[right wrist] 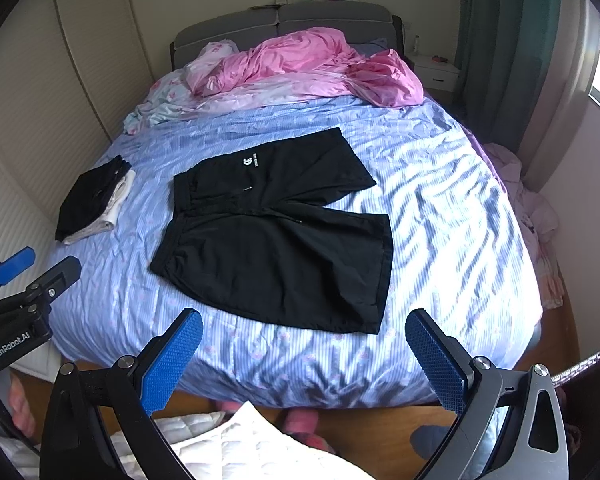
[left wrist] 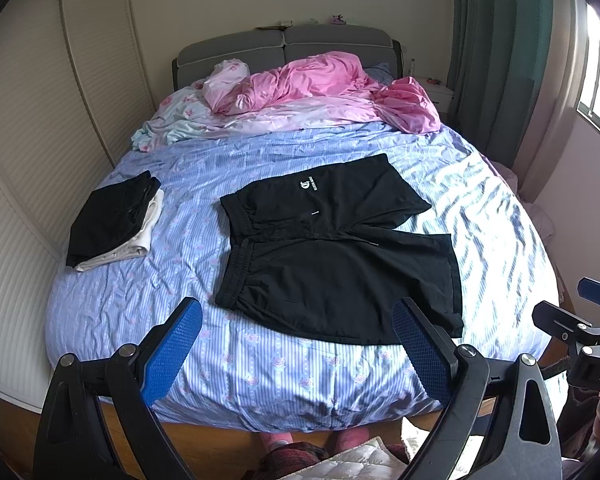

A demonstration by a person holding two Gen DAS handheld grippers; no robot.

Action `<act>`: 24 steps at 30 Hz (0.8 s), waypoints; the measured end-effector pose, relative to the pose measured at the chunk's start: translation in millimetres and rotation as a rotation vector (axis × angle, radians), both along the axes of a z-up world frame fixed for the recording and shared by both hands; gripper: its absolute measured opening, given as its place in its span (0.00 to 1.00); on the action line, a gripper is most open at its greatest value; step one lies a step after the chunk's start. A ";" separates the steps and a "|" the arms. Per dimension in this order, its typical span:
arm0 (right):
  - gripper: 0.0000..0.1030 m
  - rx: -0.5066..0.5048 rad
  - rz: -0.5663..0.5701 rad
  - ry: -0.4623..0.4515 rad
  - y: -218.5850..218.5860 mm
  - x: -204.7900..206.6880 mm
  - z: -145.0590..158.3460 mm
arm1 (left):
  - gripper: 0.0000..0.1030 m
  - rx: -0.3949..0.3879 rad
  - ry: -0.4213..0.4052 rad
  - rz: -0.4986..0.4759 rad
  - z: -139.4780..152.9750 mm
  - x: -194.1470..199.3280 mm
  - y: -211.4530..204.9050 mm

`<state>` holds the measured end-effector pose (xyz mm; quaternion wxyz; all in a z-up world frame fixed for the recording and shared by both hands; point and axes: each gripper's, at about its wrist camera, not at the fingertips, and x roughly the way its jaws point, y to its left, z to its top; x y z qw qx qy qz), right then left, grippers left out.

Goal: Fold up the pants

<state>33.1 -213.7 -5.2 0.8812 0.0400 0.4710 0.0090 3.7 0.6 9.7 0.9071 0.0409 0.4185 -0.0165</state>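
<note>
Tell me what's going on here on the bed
A person is holding a two-finger gripper in each hand, about to fold clothes. A pair of black shorts lies spread flat on the blue striped bedsheet, waistband to the left, legs to the right, not yet folded. The left gripper and the right gripper are both open and hover near the foot of the bed, touching nothing. A stack of folded clothes sits to the left, and a pink blanket is bunched by the headboard.
</note>
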 end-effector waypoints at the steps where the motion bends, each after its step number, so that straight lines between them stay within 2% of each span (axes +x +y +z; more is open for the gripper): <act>1: 1.00 0.000 0.000 0.000 0.1 0.1 -0.1 | 0.94 0.001 0.000 0.000 -0.1 -0.1 -0.1; 14: 1.00 0.003 -0.001 0.014 1.6 1.3 -2.3 | 0.94 -0.004 0.016 0.004 -1.6 3.1 3.1; 24: 1.00 0.016 -0.009 0.082 12.2 18.4 -30.8 | 0.94 0.001 0.076 0.068 -35.2 21.2 32.2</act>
